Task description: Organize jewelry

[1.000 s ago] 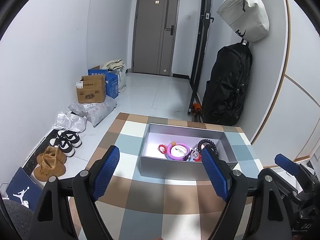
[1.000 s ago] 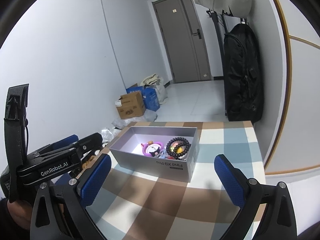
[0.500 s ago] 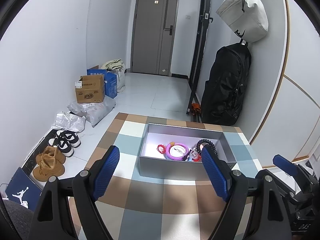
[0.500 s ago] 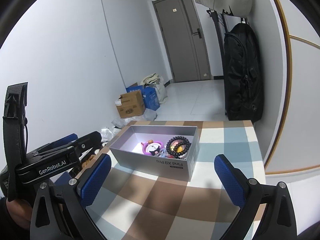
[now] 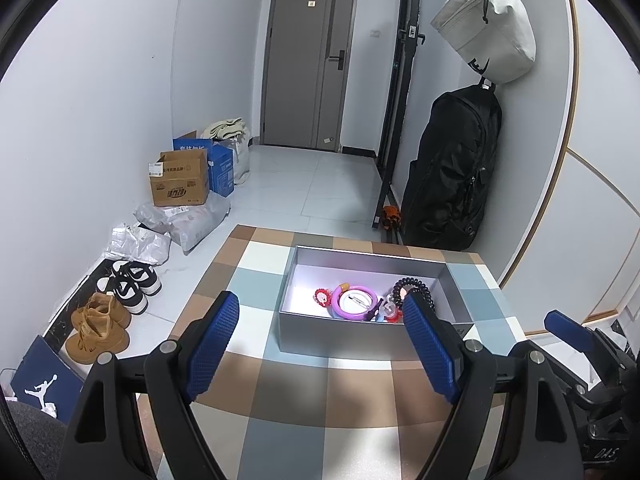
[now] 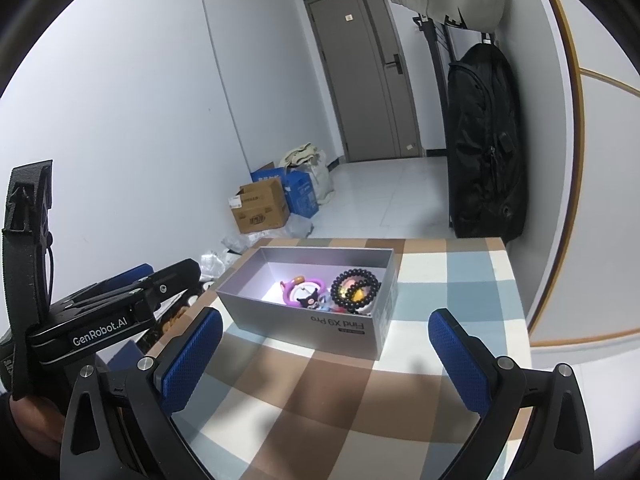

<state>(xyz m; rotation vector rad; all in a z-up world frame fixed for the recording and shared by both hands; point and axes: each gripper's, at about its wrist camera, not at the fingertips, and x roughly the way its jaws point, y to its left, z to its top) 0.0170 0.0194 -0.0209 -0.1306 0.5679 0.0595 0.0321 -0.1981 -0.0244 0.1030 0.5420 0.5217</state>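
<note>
A grey open box (image 5: 352, 336) (image 6: 320, 326) stands on the checked tablecloth. Inside lie a purple ring toy (image 5: 354, 302) (image 6: 298, 290), a small red flower charm (image 5: 320, 296), a black bead bracelet (image 5: 412, 286) (image 6: 354, 288) and a small black-and-white figure (image 6: 310, 302). My left gripper (image 5: 320, 340) is open and empty, held above the cloth in front of the box. My right gripper (image 6: 324, 350) is open and empty, near the box's front right corner. The left gripper's body (image 6: 108, 312) shows at the left of the right wrist view.
The table (image 5: 320, 392) ends a little behind the box. On the floor left are shoes (image 5: 116, 300), plastic bags (image 5: 176, 228) and cardboard boxes (image 5: 180, 178). A black backpack (image 5: 452, 176) and a beige bag (image 5: 488, 28) hang on the right wall. A grey door (image 5: 308, 80) is at the back.
Both grippers have drawn back and up slightly from the box. The box and its contents have not moved. Both grippers stay open.
</note>
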